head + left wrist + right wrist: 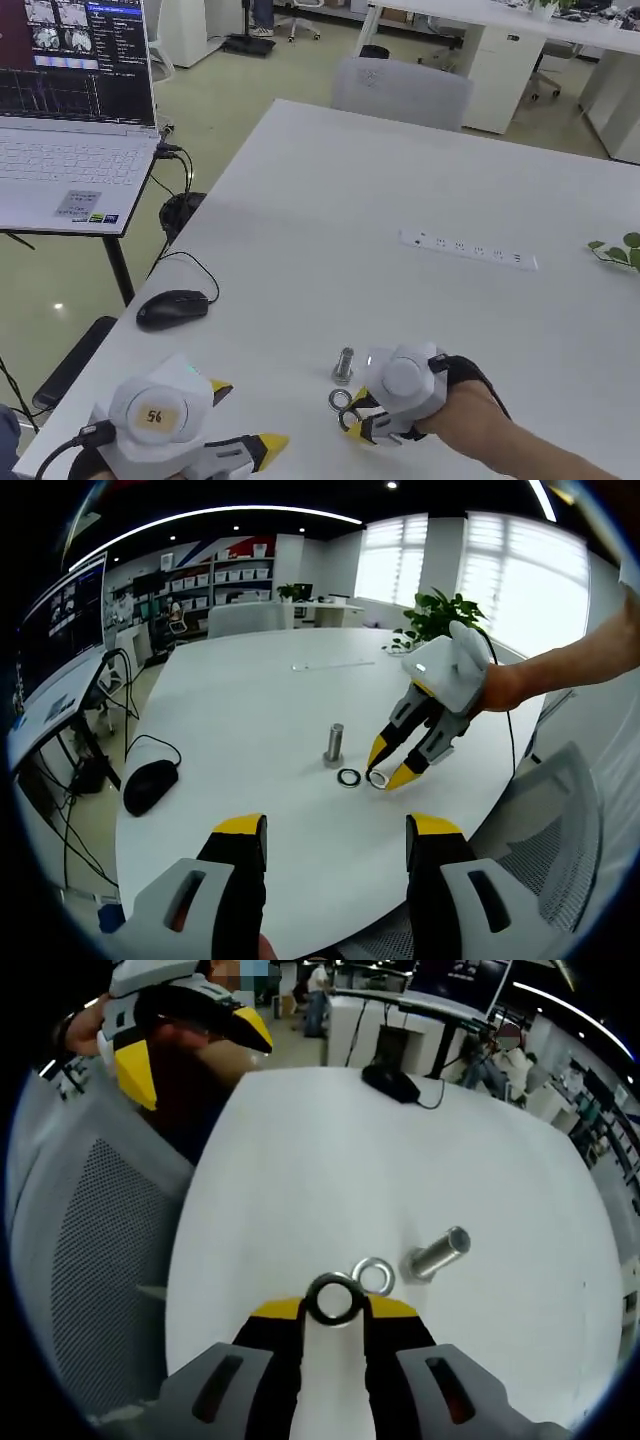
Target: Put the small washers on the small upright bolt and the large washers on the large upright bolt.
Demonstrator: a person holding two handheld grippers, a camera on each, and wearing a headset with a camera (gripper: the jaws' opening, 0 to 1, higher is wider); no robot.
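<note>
Right gripper view: a dark washer (312, 1300) sits pinched between the yellow tips of the right gripper (335, 1312), down at the surface of the white table (300, 1160). A lighter washer (373, 1275) lies flat just beyond it, beside the upright bolt (437, 1253). Nearer the table edge the left gripper (336, 825) hovers, jaws spread apart, holding nothing. A mouse (172, 308) and a power strip (468, 249) lie well away.

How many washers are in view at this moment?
2. One washer sits between the right tool's tips; the second washer lies on the table beside the bolt. More may be hidden.
</note>
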